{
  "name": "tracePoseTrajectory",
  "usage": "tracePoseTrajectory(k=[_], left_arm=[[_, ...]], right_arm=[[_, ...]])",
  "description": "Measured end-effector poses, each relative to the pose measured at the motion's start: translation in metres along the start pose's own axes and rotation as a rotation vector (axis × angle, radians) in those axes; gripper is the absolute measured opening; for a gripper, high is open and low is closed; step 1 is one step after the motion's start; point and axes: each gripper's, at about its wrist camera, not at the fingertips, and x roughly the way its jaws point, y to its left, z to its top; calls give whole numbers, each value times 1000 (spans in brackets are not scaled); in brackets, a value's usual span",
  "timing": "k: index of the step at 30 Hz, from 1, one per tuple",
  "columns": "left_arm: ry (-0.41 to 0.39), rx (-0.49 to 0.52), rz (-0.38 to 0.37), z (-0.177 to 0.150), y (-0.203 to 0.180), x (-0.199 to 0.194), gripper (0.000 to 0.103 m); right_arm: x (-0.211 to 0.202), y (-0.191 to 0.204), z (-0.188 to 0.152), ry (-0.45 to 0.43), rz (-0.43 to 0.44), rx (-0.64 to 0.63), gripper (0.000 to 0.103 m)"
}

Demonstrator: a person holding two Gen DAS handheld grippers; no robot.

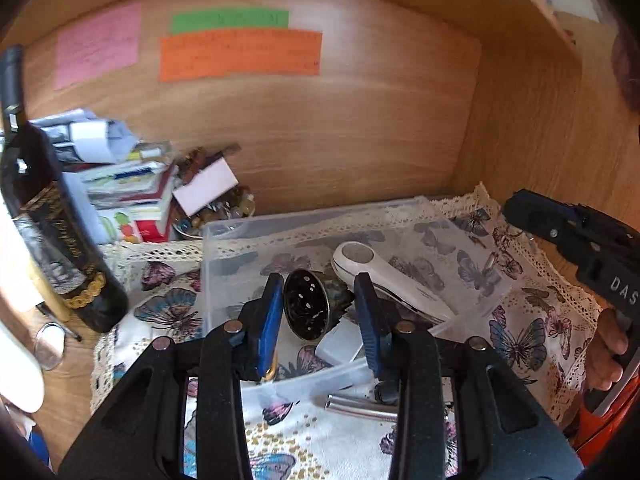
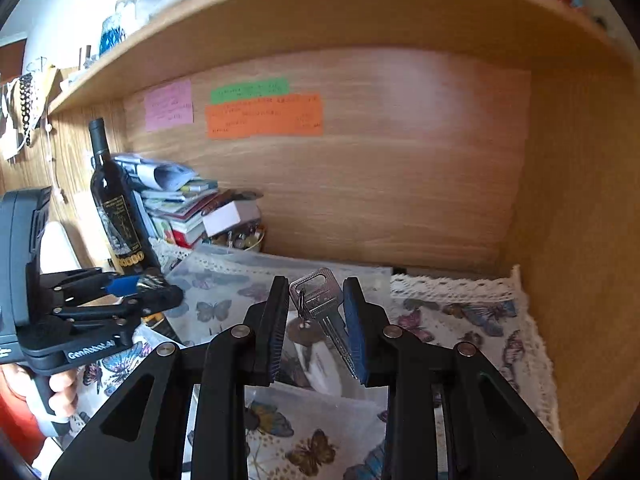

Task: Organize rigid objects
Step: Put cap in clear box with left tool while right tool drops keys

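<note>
The right gripper (image 2: 316, 320) has its two dark fingers parted, and a silver key (image 2: 320, 300) stands between them, its square head up near the fingertips and its toothed blade running down against the inner face of the right-hand finger (image 2: 356, 332); whether the pads actually pinch it cannot be told, since a clear gap shows on the left side of the key. A small ring and a round tag (image 2: 302, 330) hang from the key's head. Below lies the clear plastic container (image 2: 224, 280) on a butterfly-print cloth (image 2: 460, 320). The left gripper (image 1: 320, 312) hovers with its blue-padded fingers spread wide over that same container (image 1: 224, 240), gripping nothing; a round dark metal piece with holes (image 1: 306, 308) lies between the fingertips, inside the box. Just beside it rests a white handheld device (image 1: 384, 276), also in the box. A metal tube (image 1: 360, 406) lies on the cloth just outside the near wall. Farther left stand a dark wine bottle (image 1: 48, 220) and a stack of books and papers (image 1: 120, 184), with coloured notes (image 1: 240, 54) on the wooden back panel.
</note>
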Motion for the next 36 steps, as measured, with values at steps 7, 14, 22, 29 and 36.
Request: tracePoseTrajectory(k=[7,14,22,29,36], left_arm=[[30,22,48,-1,-4,26,36],[59,14,69,-5,-3,39,36],[51,-23,57,-4,3,34,44],[-1,-10,85,-3,-2,10,65],[-67,-7,103,-5,-3,-28,86]], right_arm=[[40,4,-6,84,58,-10,25],[75,5,-18,187,63,-13,25],[93,2,-24,265,29,-6,26],[79,6,-20,247,28,-10,36],[37,12,-12,156,24,-31,49]])
